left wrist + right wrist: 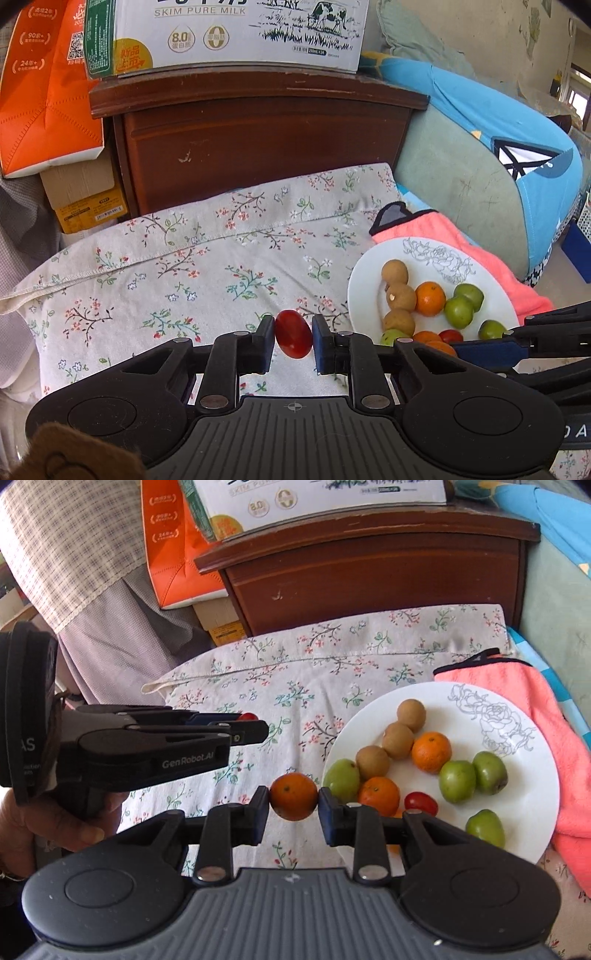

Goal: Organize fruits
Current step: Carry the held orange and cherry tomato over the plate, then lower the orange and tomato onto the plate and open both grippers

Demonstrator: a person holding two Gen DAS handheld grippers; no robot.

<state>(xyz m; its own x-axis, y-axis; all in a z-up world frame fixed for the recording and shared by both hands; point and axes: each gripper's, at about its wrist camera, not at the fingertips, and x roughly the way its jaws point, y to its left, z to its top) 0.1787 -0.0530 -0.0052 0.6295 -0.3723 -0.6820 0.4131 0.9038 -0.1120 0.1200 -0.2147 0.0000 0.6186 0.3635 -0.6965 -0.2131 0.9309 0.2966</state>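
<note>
Both grippers are carrying fruit: the left gripper [293, 334] is clamping a cherry tomato [293, 334], the right gripper [293, 796] a small orange [293, 796], both lower centre, over the floral cloth [207, 266]. The white plate [524, 797] sits right of frame, so next each piece probably needs lowering gently before any release.
</note>
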